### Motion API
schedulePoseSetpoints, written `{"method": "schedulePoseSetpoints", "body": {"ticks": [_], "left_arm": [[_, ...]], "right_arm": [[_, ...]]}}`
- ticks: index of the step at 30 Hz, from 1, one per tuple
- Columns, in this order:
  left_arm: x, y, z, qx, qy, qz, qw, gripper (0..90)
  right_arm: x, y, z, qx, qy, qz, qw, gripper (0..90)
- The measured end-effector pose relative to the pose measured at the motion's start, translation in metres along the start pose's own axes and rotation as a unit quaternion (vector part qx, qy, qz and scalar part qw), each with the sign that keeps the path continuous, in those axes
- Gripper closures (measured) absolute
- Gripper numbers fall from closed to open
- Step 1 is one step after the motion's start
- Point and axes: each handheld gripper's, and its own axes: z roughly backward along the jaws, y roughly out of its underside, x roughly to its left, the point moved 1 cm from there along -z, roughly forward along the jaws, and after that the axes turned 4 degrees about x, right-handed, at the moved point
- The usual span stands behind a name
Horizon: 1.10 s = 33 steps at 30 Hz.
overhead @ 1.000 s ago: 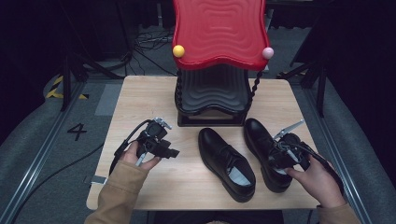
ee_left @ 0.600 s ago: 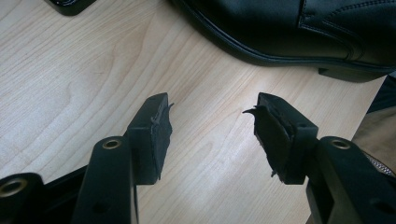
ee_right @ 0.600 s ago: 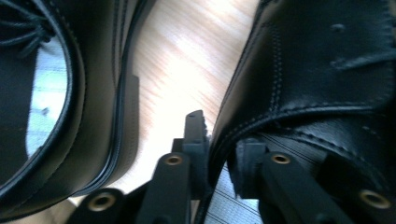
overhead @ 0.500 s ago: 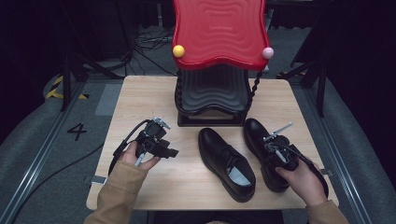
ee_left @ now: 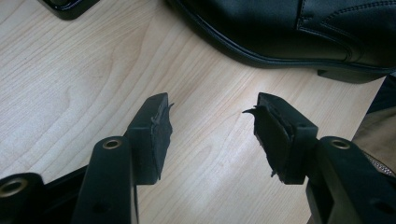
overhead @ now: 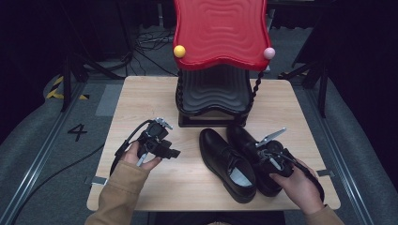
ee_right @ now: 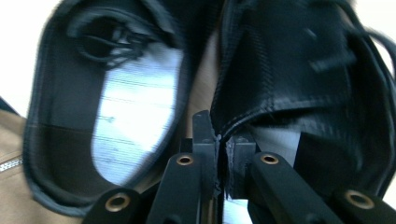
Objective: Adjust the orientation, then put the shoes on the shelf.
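Right gripper view: the right gripper [ee_right: 219, 149] is seen with its jaws pressed together on the inner collar wall of the right-hand shoe [ee_right: 299, 70], the leather edge being pinched between the two pads. These jaws have just been closing; a second ago they stood apart above that shoe, and the hand has since been brought down to the shoe's opening. The change is judged to mean that a grip on the right-hand shoe has now been taken and that a lift or shift of it can follow.

In the high view the right-hand shoe [overhead: 248, 150] is found lying on the worktop [overhead: 141, 93], toe toward the black-and-red stand [overhead: 218, 70] and just in front of it. The left-hand shoe [overhead: 225, 164] lies just beside the right-hand shoe, on its left, the two nearly touching along their sides; its pale insole is visible in the right gripper view [ee_right: 135, 107]. The right gripper [overhead: 268, 157] is seen at the heel end of the right-hand shoe.

The left gripper [overhead: 157, 143] is held well to the left of the right-hand shoe, low over bare worktop. In the left gripper view its jaws [ee_left: 210, 135] are seen standing wide apart with nothing between them, the sole edge of the left-hand shoe [ee_left: 289, 32] lying beyond the pads, untouched.
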Motion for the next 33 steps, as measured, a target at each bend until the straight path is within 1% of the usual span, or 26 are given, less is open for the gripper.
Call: {"method": "schedulePoseSetpoints", "body": {"ticks": [1, 2, 3, 5, 7, 9, 10, 11, 12, 13, 14, 15, 16, 17, 19, 20, 23, 25, 27, 28, 29, 31, 33], "left_arm": [[0.000, 0.001, 0.001, 0.000, 0.000, 0.001, 1.0000, 46.3], [0.000, 0.001, 0.001, 0.000, 0.000, 0.001, 1.0000, 46.3], [0.000, 0.002, 0.001, -0.001, -0.001, 0.001, 1.0000, 46.3], [0.000, 0.003, 0.001, -0.002, -0.001, 0.004, 1.0000, 46.3], [0.000, 0.004, 0.002, -0.001, -0.002, 0.004, 1.0000, 46.3], [0.001, 0.005, 0.002, -0.004, -0.003, 0.008, 1.0000, 46.3], [0.001, 0.005, 0.003, -0.004, -0.003, 0.009, 0.9999, 46.3], [0.002, 0.006, 0.003, -0.003, -0.004, 0.008, 1.0000, 46.3], [0.002, 0.006, 0.003, -0.003, -0.004, 0.010, 0.9999, 46.3], [0.002, 0.006, 0.003, -0.004, -0.005, 0.009, 0.9999, 46.3], [0.002, 0.006, 0.003, -0.003, -0.005, 0.009, 0.9999, 46.3], [0.002, 0.006, 0.003, -0.003, -0.004, 0.009, 0.9999, 46.3], [0.002, 0.006, 0.003, -0.003, -0.005, 0.008, 1.0000, 46.3], [0.002, 0.006, 0.003, -0.003, -0.004, 0.009, 0.9999, 46.3], [0.002, 0.006, 0.004, -0.004, -0.005, 0.010, 0.9999, 46.3], [0.002, 0.006, 0.004, -0.004, -0.005, 0.010, 0.9999, 46.3], [0.001, 0.005, 0.004, -0.004, -0.004, 0.008, 1.0000, 46.3], [0.001, 0.005, 0.004, -0.005, -0.005, 0.008, 0.9999, 46.4], [0.002, 0.006, 0.004, -0.003, -0.005, 0.008, 0.9999, 46.4], [0.002, 0.006, 0.003, -0.003, -0.007, 0.009, 0.9999, 46.5], [0.002, 0.006, 0.003, -0.003, -0.007, 0.008, 0.9999, 46.4], [0.001, 0.006, 0.003, -0.004, -0.009, 0.007, 0.9999, 46.4], [0.001, 0.007, 0.004, -0.006, -0.009, 0.008, 0.9999, 46.5]], "right_arm": [[0.001, -0.002, -0.002, -0.001, 0.011, 0.008, 0.9999, 83.9], [0.001, -0.002, -0.002, -0.001, 0.011, 0.008, 0.9999, 83.9], [0.000, -0.003, -0.006, -0.012, 0.001, 0.010, 0.9999, 81.7], [-0.003, -0.003, -0.005, -0.012, -0.004, 0.009, 0.9999, 77.6], [-0.005, -0.003, -0.005, -0.008, -0.010, 0.000, 0.9999, 73.0], [-0.007, -0.004, -0.003, -0.008, -0.005, -0.005, 0.9999, 64.4], [-0.009, -0.003, 0.000, -0.008, -0.007, -0.012, 0.9999, 60.3], [-0.011, -0.003, 0.003, -0.012, -0.015, -0.018, 0.9997, 58.3], [-0.013, -0.002, 0.006, -0.014, -0.021, -0.023, 0.9994, 56.4], [-0.013, -0.002, 0.008, -0.014, -0.023, -0.025, 0.9993, 54.6], [-0.015, -0.001, 0.012, -0.016, -0.023, -0.032, 0.9991, 53.5], [-0.016, -0.001, 0.015, -0.019, -0.028, -0.038, 0.9987, 52.0], [-0.017, 0.000, 0.018, -0.021, -0.037, -0.049, 0.9979, 49.4], [-0.017, 0.000, 0.020, -0.021, -0.039, -0.054, 0.9975, 48.6], [-0.015, 0.001, 0.025, -0.026, -0.036, -0.060, 0.9972, 48.1], [-0.014, 0.001, 0.027, -0.026, -0.037, -0.064, 0.9969, 46.7], [-0.010, 0.001, 0.028, -0.026, -0.045, -0.066, 0.9965, 44.0], [-0.008, 0.000, 0.028, -0.021, -0.058, -0.071, 0.9956, 43.8], [-0.007, 0.000, 0.025, -0.016, -0.063, -0.072, 0.9953, 42.4], [-0.006, -0.001, 0.022, -0.010, -0.059, -0.073, 0.9955, 42.3], [-0.003, -0.003, 0.017, -0.003, -0.052, -0.069, 0.9962, 41.6], [0.000, -0.006, 0.007, 0.012, -0.052, -0.066, 0.9964, 40.6], [0.003, -0.009, -0.002, 0.019, -0.050, -0.062, 0.9966, 40.8]]}}
